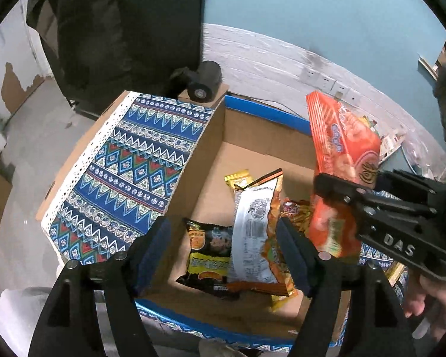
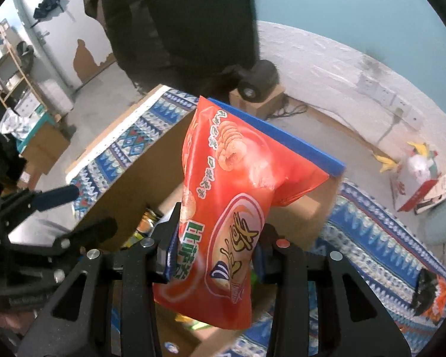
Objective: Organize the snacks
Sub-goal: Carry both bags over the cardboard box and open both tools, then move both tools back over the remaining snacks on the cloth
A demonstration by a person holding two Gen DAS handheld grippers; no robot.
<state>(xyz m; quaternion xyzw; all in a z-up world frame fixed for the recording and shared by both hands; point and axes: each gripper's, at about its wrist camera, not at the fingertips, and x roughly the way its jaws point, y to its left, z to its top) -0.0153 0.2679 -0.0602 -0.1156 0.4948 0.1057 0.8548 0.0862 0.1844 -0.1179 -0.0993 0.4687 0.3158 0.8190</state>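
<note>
Left to right: the patterned cloth (image 1: 128,172) lies over the open flap of the cardboard box (image 1: 252,136). The left hand-held gripper (image 1: 226,253) hovers above the box with its jaws well apart and nothing between them. Below it, on the box floor, lie a black-and-yellow packet (image 1: 208,255), a white-backed packet (image 1: 255,232) leaning across it, and a small gold packet (image 1: 238,178). Further right, the right hand-held gripper (image 2: 214,255) is closed on the lower half of an orange snack bag (image 2: 232,196), its pads pressing from both sides; the bag hangs upright over the box's right edge, clear of the packets below. The bag appears air-filled, light and soft, with slick film and brittle contents; a firm squeeze would probably crush them. The flat sealed seam or a corner seems the safer place to take hold, since the puffed middle may slip between the pads.
</note>
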